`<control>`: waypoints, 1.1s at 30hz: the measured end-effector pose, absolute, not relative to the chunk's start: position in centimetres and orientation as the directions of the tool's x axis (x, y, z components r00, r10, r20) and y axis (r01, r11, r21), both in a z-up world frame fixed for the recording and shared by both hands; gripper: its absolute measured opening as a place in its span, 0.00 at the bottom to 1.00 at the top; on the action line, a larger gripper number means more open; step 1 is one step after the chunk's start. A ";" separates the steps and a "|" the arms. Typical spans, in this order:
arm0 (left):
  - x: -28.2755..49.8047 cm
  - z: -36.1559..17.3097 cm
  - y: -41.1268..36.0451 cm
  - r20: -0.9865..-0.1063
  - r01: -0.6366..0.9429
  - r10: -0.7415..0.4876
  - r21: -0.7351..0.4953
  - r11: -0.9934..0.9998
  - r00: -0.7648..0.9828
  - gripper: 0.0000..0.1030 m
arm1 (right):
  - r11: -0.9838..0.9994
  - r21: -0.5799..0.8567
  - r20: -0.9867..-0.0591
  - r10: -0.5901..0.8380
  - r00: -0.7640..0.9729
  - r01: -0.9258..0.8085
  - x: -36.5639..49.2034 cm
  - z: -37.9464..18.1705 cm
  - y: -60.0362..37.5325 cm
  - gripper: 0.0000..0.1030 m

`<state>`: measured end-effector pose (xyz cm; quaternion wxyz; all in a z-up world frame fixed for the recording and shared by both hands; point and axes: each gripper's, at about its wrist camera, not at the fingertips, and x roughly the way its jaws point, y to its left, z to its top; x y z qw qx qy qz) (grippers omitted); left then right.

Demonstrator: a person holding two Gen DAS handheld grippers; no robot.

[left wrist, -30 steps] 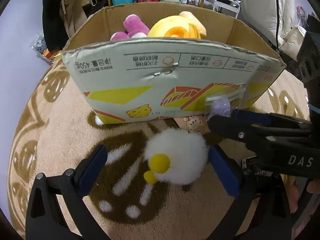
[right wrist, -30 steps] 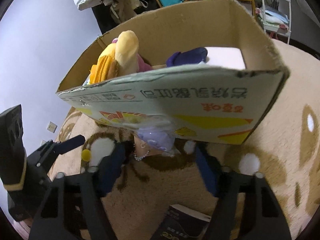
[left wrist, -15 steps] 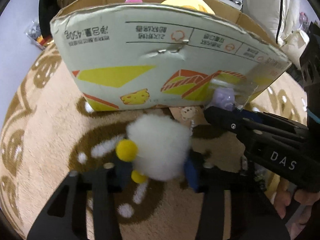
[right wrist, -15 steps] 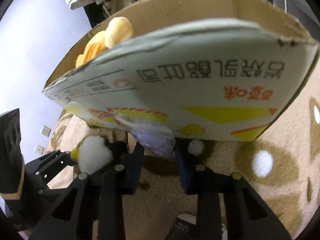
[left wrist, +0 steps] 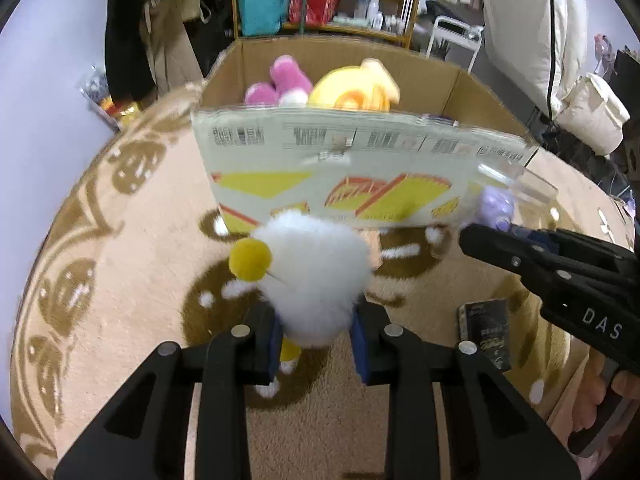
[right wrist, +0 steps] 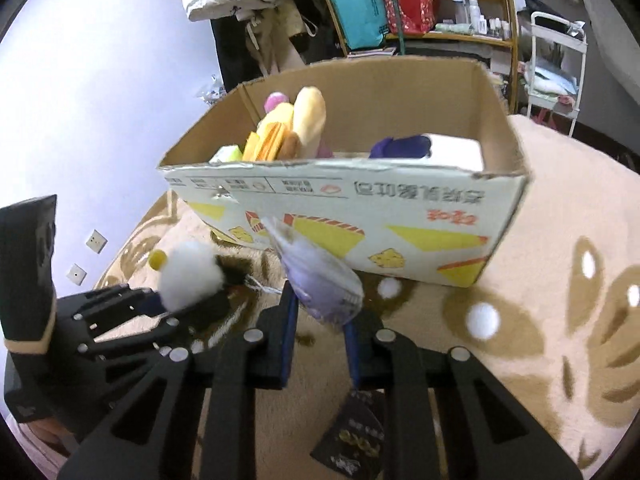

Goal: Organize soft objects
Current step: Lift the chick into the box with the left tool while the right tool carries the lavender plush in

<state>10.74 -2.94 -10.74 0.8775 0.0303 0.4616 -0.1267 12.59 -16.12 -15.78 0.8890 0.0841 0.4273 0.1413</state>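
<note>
- Beige round carpet with brown patterns (left wrist: 120,280) covers the floor, and wooden shelving with a teal bag and a red bag (right wrist: 400,4) stands at the back wall beside hanging coats.
- On the carpet sits an open brown cardboard box with yellow cheese graphics printed on its pale front (left wrist: 340,176); inside it show a pink plush toy (left wrist: 280,84), a yellow-orange plush toy (left wrist: 356,92) and, in the right wrist view, a dark purple soft item (right wrist: 404,146) lying against a white block.
- The left tool (left wrist: 316,336) is clamped on a fluffy white plush ball with yellow pom-poms (left wrist: 316,276); the ball bulges up and forward from between the blue pads, held above the carpet just in front of the box's front wall.
- The right tool (right wrist: 320,320) is closed on a lilac plush toy wrapped in clear plastic (right wrist: 320,276), which rises from between the pads and tilts left, its wrapping overlapping the box's printed front.
- Both tools sit side by side, the white ball to the left of the lilac toy, each below the box's rim and outside it.
- A small black packet with gold lettering (left wrist: 484,332) lies on the carpet under the right tool.
</note>
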 end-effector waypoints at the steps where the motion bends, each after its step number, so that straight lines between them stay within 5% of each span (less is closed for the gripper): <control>1: 10.7 -10.2 -2.9 -0.807 0.250 -0.199 -0.066 0.966 0.557 0.26 | 0.946 0.271 -0.732 0.324 0.599 -0.179 12.2 -15.4 -16.3 0.21; 15: 9.4 -2.4 -2.0 -0.654 0.233 -0.242 -0.102 0.967 0.717 0.25 | 0.957 0.230 -0.628 0.286 0.724 -0.178 8.6 -7.8 -19.3 0.21; 33: 16.3 2.6 -4.3 -0.581 0.242 -0.226 -0.053 0.969 0.781 0.26 | 0.965 0.195 -0.576 0.256 0.776 -0.173 14.7 -3.9 -20.3 0.21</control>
